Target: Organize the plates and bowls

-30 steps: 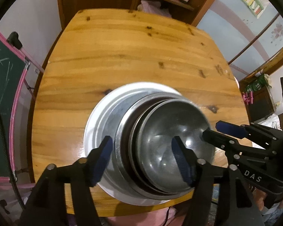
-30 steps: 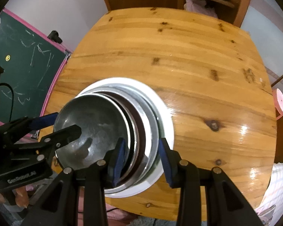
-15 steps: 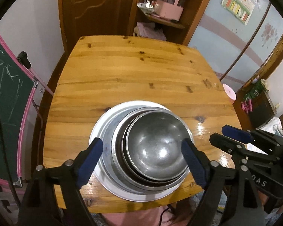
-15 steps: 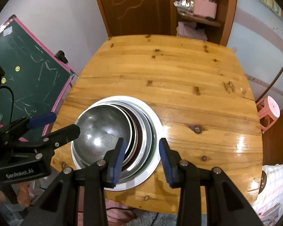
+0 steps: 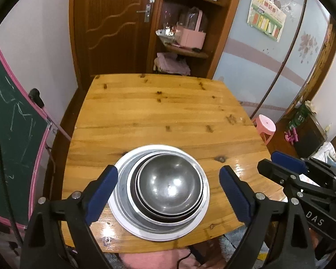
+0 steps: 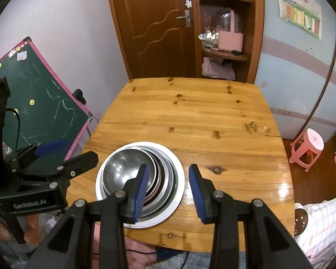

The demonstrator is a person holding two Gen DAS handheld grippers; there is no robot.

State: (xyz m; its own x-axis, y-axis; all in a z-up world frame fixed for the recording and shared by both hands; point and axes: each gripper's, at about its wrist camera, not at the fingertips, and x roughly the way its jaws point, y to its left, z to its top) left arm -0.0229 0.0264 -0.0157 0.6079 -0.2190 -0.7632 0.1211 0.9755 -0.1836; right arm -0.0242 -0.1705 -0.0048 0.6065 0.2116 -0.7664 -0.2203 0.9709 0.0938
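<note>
A stack sits near the front edge of the wooden table: a white plate at the bottom, steel bowls nested on it, and a shiny steel bowl on top. My left gripper hovers above the stack with its jaws opening wide and touches nothing. In the right wrist view the same top bowl and plate lie below my right gripper, which is partly open and empty over the stack's right side. Each gripper shows in the other's view: right gripper, left gripper.
A green chalkboard with a pink frame leans to the left of the table. A pink stool stands at the right. A wooden door and a shelf unit stand behind the far edge. A person's legs show below the near edge.
Both grippers have risen and drawn back from the stack, so the whole table now shows. The left jaws have spread wider, away from the top bowl. The right jaws kept their gap.
</note>
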